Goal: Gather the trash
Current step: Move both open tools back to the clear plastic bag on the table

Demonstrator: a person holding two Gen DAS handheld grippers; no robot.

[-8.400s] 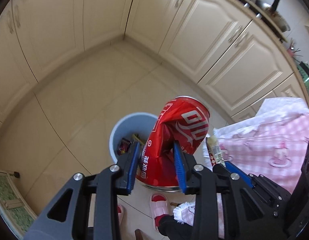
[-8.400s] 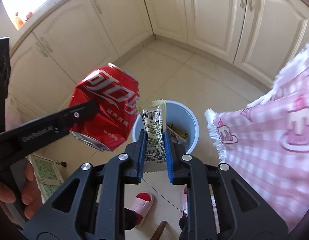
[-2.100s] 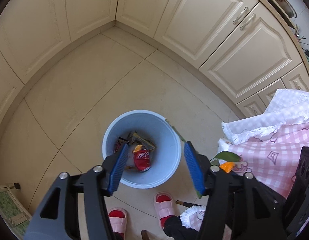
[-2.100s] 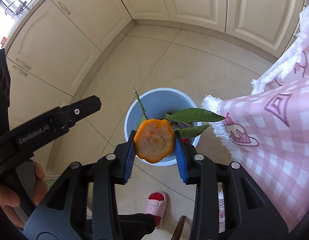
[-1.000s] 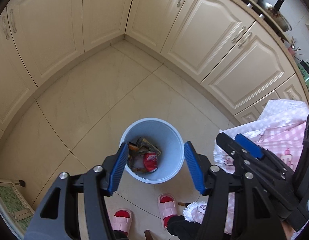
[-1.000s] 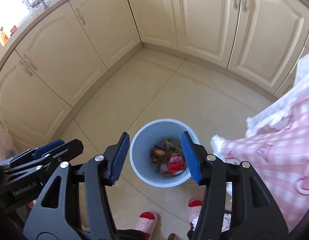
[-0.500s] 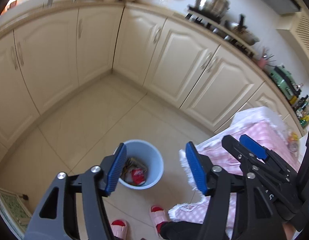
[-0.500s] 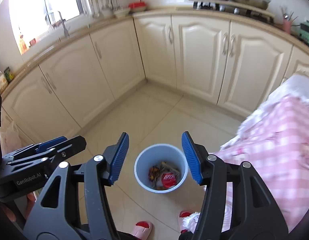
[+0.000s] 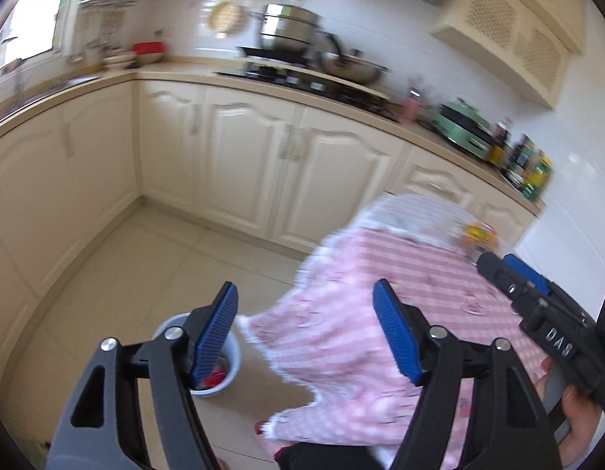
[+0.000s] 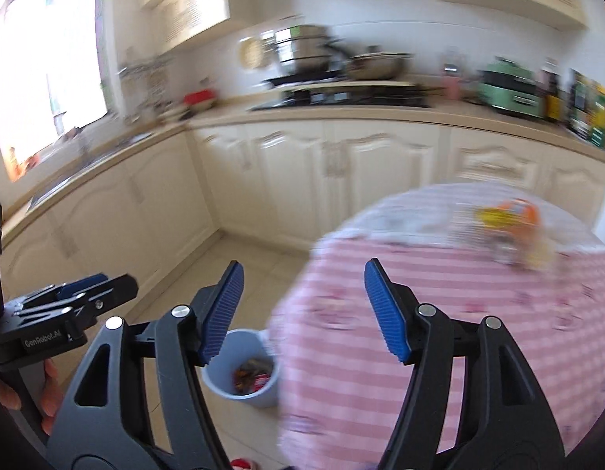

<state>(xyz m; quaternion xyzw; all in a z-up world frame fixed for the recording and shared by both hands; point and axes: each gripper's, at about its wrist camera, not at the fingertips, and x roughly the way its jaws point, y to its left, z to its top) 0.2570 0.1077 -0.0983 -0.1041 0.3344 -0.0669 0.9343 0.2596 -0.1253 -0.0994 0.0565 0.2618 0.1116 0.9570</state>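
Beside the pink-checked table (image 10: 479, 313), the blue bin (image 10: 224, 385) is already holding wrappers; we are opening both the left gripper (image 9: 306, 333) and right gripper (image 10: 302, 309), nothing between them, while an orange-yellow packet (image 10: 506, 221) (blurred) is still waiting on the table's far side.

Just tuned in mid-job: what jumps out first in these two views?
The pink checked tablecloth fills the lower right, with a blurred orange-and-yellow wrapper at its far edge. On the floor beside it stands the blue bin with trash inside. The left gripper and right gripper are opening, nothing between them.
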